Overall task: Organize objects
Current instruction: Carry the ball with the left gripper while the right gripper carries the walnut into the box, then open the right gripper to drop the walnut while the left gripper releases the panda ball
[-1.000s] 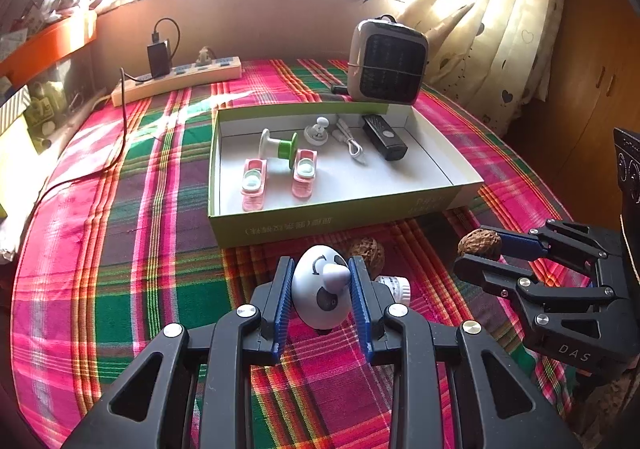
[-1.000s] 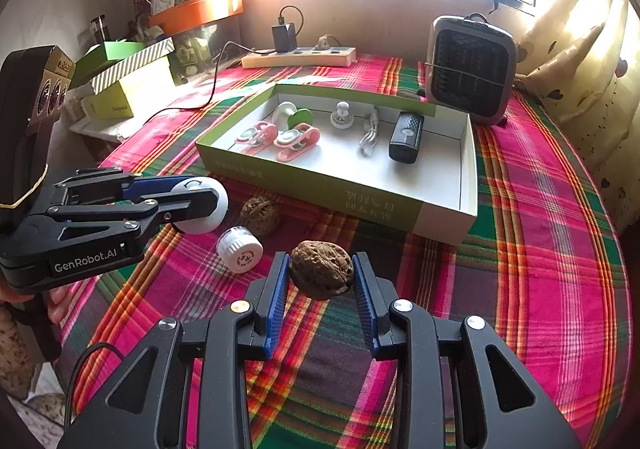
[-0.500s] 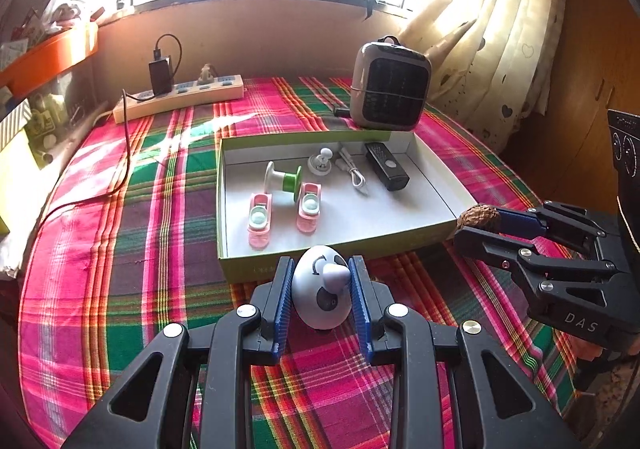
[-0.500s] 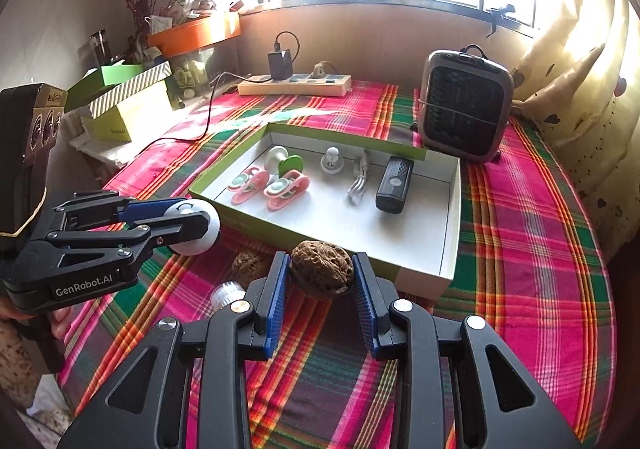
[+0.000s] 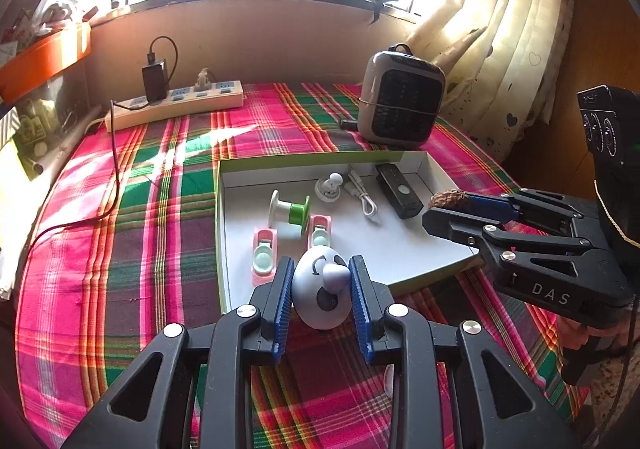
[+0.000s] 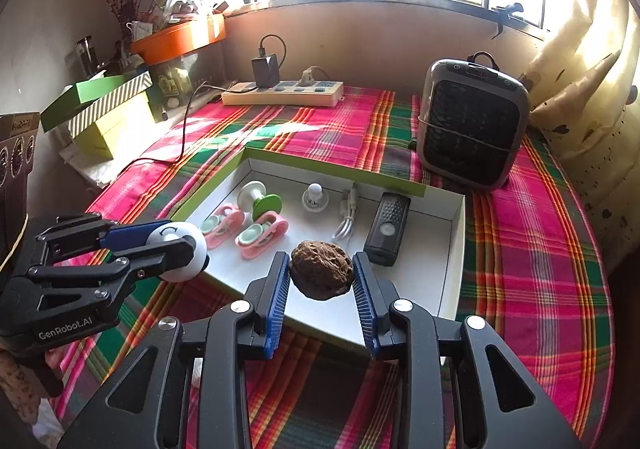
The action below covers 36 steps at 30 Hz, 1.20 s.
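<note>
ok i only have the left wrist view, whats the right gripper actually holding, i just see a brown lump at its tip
Observer: A wrinkled brown walnut, clamped between the right gripper pads.
Operator: is it over the box yet
Observer: Yes, the right wrist view shows it above the white box floor, near the black remote.
Operator: anything left of the table i cant see
Observer: A green striped box is stacked there.

the left tongs [image 5: 322,291] reach up from the bottom centre of their own view, blue pads clamped shut on a load. the right tongs [image 6: 322,275] do likewise, also showing at the right edge of the left view.
</note>
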### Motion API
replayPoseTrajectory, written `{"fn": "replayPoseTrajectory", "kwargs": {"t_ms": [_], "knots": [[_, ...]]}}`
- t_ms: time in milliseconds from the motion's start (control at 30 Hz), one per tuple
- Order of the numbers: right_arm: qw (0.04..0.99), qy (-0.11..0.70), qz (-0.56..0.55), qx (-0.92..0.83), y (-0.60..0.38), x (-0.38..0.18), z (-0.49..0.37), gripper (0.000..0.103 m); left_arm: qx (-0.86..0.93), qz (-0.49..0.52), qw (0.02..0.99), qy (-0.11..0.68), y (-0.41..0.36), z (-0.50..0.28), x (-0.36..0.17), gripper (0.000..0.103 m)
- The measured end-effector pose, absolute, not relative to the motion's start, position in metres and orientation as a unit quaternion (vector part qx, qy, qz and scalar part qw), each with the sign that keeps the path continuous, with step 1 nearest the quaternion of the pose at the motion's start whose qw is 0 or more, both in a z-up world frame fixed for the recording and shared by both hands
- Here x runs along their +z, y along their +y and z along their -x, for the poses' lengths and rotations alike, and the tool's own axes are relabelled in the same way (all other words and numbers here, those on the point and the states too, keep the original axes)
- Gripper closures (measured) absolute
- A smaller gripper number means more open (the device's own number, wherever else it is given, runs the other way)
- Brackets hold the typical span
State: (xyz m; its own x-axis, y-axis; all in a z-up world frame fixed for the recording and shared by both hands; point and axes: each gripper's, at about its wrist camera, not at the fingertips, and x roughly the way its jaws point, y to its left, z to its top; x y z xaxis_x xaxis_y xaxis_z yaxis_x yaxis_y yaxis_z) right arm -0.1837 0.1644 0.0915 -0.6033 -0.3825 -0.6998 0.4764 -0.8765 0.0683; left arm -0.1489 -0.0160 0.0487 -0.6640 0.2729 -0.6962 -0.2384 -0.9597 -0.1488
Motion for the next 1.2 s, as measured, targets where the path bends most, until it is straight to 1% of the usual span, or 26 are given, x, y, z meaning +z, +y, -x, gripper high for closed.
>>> {"fn": "replayPoseTrajectory", "kwargs": {"t_ms": [433, 733, 1200], "knots": [[0.239, 0.061, -0.415, -0.876, 0.146, 0.068, 0.233, 0.07, 0.906, 0.399, 0.138, -0.022, -0.015, 0.175, 0.036, 0.078], [0.24, 0.068, -0.433, -0.866, 0.134, 0.057, 0.248, 0.07, 0.901, 0.411, 0.138, -0.019, -0.016, 0.188, 0.026, 0.078], [0.24, 0.085, -0.444, -0.859, 0.12, 0.052, 0.263, 0.07, 0.904, 0.407, 0.13, -0.016, -0.013, 0.197, 0.026, 0.078]]}}
